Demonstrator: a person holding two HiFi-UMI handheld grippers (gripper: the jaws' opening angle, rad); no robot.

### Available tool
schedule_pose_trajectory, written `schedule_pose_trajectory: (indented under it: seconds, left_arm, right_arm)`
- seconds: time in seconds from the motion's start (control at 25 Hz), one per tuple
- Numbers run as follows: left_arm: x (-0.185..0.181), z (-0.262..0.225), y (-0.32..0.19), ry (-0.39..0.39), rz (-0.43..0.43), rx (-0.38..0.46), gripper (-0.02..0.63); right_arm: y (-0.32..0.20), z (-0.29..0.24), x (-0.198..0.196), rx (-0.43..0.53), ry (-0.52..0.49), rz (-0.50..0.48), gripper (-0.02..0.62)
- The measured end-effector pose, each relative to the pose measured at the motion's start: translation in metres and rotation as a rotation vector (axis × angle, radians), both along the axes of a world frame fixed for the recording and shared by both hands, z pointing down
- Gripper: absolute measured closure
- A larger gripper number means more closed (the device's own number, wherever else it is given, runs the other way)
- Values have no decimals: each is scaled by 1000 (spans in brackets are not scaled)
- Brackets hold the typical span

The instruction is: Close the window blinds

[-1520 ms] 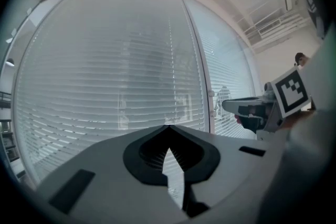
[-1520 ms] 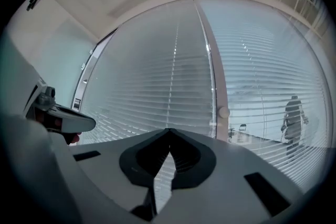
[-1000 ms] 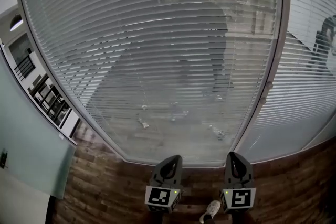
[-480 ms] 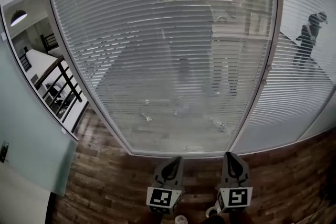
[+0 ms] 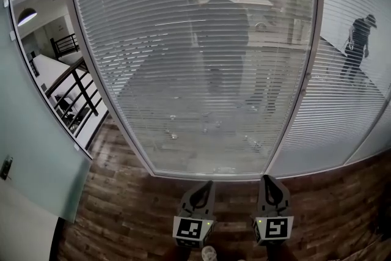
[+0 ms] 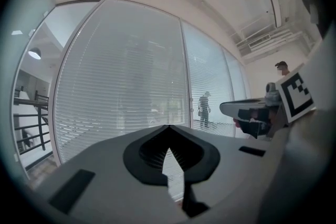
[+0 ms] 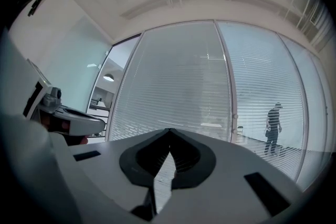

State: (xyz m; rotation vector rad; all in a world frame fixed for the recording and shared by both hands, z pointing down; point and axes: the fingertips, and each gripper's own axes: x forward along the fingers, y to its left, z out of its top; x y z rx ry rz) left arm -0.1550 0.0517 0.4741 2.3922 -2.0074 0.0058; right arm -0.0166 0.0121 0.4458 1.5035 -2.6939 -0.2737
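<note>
While standing on the wooden floor (image 5: 122, 217) a little back from the glass, facing the window blinds (image 5: 195, 70), hanging across the wide pane straight ahead and letting the room behind show through tilted slats. Holding the left gripper (image 5: 206, 185) and the right gripper (image 5: 267, 180) side by side, pointing level toward the foot of the pane and well apart from it. Showing both pinched together at the tips in their own views, gripping nothing, with only slats appearing beyond them. Judging this to be the approach, with nothing of the blinds handled yet. Looking next for the control: possibly the small fitting (image 5: 307, 75) on the frame post (image 5: 285, 131) right of the pane, though too small for telling its kind. Needing then to be closing in on it, parting one gripper, taking hold, and turning or pulling until flattening the slats. Treating the person (image 5: 360, 46) beyond the right-hand glass as background only.
</note>
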Motion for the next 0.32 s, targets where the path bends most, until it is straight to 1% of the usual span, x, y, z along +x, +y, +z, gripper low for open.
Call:
schedule_pose_trajectory:
  seconds: [0.16,0.32]
  left_arm:
    - [-10,32,48,-12,-13,1,607]
    - [-11,58,92,-24,-11,25,607]
  right_arm:
    - [49,30,-11,19,-6,-9,594]
    - [93,60,-18,25,-4,-21,594]
